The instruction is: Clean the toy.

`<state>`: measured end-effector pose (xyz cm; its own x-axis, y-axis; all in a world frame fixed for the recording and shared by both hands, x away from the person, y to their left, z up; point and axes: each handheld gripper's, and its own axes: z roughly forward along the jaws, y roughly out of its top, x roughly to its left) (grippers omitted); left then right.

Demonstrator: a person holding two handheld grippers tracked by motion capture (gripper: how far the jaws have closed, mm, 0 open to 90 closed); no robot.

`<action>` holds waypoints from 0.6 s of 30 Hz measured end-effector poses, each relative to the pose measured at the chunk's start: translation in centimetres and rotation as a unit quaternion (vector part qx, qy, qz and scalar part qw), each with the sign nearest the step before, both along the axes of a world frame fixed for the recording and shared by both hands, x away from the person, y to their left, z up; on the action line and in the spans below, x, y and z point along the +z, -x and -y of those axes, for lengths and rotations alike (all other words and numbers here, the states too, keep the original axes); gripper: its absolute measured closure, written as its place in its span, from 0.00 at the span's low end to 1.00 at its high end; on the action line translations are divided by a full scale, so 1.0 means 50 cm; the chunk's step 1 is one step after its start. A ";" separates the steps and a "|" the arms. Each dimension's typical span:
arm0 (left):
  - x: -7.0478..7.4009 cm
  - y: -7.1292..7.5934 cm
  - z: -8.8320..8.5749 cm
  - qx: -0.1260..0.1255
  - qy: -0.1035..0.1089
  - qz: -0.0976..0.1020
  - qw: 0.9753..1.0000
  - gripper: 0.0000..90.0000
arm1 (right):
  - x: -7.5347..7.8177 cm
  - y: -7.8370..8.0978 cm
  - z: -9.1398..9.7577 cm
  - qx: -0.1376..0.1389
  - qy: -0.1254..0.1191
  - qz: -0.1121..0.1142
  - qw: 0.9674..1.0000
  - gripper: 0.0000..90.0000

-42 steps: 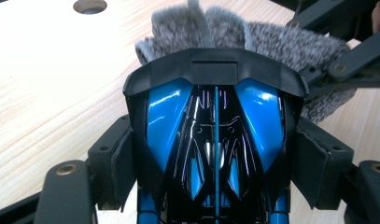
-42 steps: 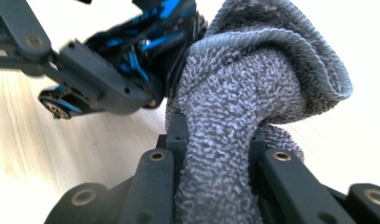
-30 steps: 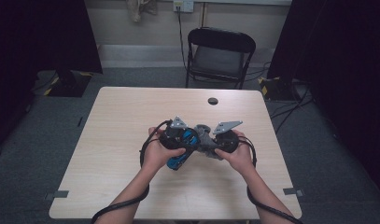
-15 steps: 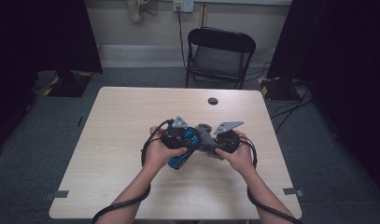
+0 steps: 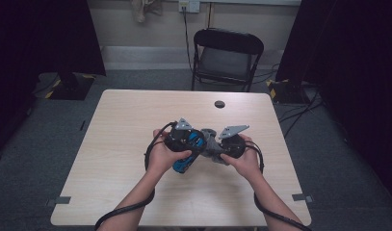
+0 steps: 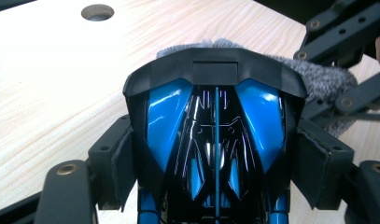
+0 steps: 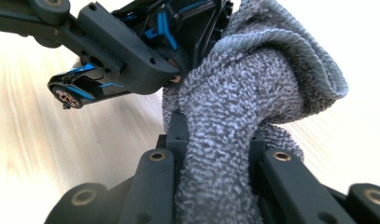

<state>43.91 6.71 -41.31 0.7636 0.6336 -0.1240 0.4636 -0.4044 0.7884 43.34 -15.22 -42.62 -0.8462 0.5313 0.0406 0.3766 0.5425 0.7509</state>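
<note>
Blue and black toy car (image 6: pixel 215 140) held above the middle of the tabletop (image 5: pixel 116 144), pinched across its body between the pads of the left gripper (image 6: pixel 215 154), spread wide to span it. Grey cloth (image 7: pixel 243 107) bunched against the car's far end, clamped tight in the nearly closed right gripper (image 7: pixel 215 154). Likely trouble: glossy shell twisting or slipping out under a hard wiping push; cloth snagging on a wheel (image 7: pixel 66 97); linkages of both grippers knocking, being so close. Plenty of bare wood left, right and far; near edge close below the hands; a small round hole (image 5: pixel 219 104) toward the far edge.
</note>
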 end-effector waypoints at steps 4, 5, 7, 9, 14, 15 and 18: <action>0.003 -0.003 -0.002 0.006 0.004 0.002 1.000 0.28 | -0.006 0.002 -0.006 -0.001 -0.016 -0.005 1.000 0.81; 0.003 -0.004 -0.002 0.007 0.003 0.002 1.000 0.28 | -0.008 0.002 -0.007 -0.003 -0.018 -0.006 1.000 0.81; 0.001 -0.005 -0.001 0.007 0.003 -0.001 1.000 0.28 | -0.012 0.003 -0.012 -0.005 -0.018 -0.008 1.000 0.81; 0.000 -0.005 0.000 0.007 0.000 0.002 1.000 0.28 | -0.017 0.004 -0.017 -0.005 -0.016 -0.012 1.000 0.81; 0.000 -0.007 0.002 0.010 0.001 0.003 1.000 0.28 | -0.023 0.007 -0.025 0.000 -0.010 -0.017 1.000 0.81; 0.001 -0.008 0.002 0.010 0.000 0.002 1.000 0.28 | -0.024 0.008 -0.026 0.002 -0.010 -0.017 1.000 0.81; 0.001 -0.012 0.002 0.012 -0.002 0.003 1.000 0.28 | -0.023 0.009 -0.030 0.005 -0.006 -0.016 1.000 0.81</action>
